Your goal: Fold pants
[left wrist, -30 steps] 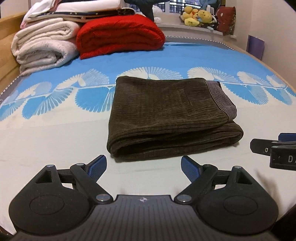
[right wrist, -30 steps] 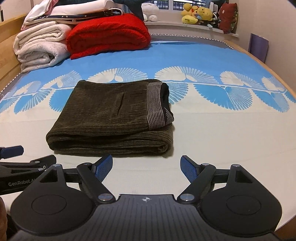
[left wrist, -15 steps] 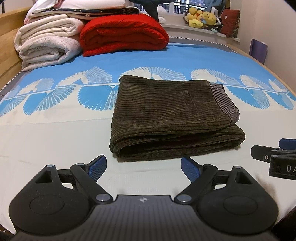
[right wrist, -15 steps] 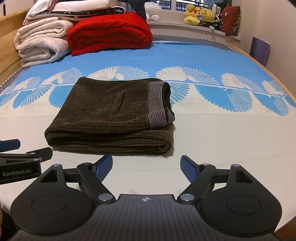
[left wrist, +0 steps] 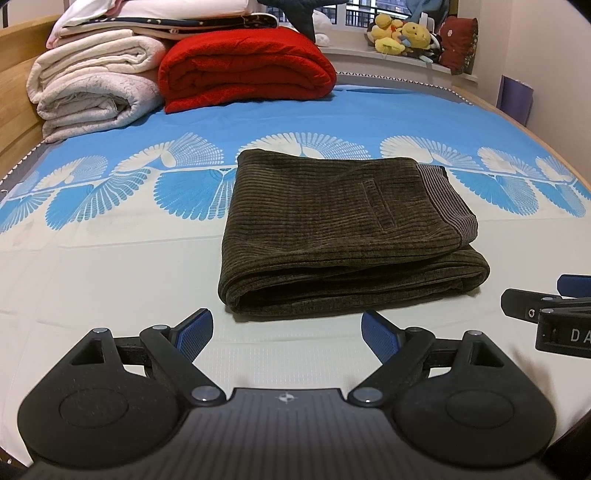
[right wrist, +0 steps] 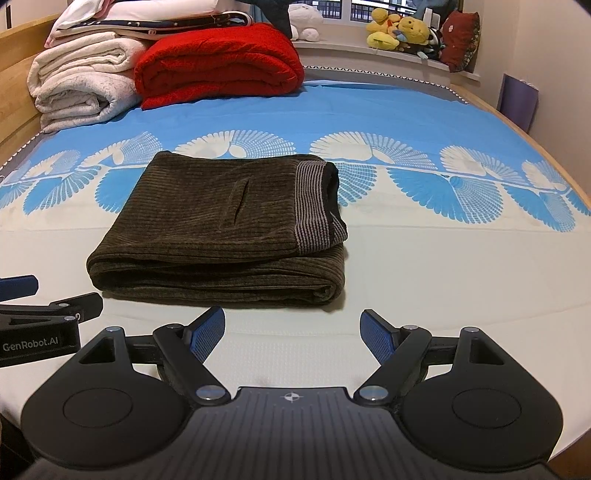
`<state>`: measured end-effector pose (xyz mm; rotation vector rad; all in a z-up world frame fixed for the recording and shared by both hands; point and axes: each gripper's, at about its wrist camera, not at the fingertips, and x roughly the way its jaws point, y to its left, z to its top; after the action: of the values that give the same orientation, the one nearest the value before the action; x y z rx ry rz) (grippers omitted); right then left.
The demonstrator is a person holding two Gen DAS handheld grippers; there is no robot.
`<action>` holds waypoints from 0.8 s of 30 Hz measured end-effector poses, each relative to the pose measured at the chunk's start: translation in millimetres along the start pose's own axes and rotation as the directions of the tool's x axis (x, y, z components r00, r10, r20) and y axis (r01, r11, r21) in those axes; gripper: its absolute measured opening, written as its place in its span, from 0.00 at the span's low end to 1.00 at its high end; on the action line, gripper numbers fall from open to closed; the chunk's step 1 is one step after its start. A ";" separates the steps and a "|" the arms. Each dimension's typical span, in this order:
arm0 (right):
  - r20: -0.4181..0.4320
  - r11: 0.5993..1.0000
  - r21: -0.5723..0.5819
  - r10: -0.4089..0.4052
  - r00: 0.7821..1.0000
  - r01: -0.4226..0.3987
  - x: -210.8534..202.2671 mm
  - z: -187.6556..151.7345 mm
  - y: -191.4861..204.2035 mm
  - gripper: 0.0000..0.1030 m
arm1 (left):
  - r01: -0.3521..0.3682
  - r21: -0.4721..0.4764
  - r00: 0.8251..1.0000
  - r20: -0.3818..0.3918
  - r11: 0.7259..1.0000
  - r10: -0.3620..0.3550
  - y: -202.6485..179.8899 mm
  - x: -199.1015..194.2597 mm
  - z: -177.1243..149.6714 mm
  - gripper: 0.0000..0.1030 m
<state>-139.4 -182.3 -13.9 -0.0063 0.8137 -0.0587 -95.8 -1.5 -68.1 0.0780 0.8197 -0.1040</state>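
Both claws — left claw point(left wrist: 286, 326) and right claw point(right wrist: 293, 326) — are spread empty; folded pants point(left wrist: 343, 229) at frame centre could be unfolded if snagged

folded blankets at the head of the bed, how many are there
3 clearly: a red blanket, and left of it two cream blankets stacked, upper and lower. Flatter bedding lies on top; I cannot tell how many pieces it holds.

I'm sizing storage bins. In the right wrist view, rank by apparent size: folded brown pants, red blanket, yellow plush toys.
1. Folded brown pants, though nearest the camera, so the lead is unsure.
2. Red blanket, farther back.
3. Yellow plush toys, clearly smallest.
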 end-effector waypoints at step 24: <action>0.000 1.000 -0.007 -0.009 1.000 0.009 0.4 -0.4 2.3 0.79 | 0.017 0.010 1.000 0.007 1.000 -0.017 1.1 -0.6 -1.4 0.88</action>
<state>-139.3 -180.0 -14.6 -0.0168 0.8137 -0.0644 -97.0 -0.2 -68.5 0.0798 0.8127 -0.1244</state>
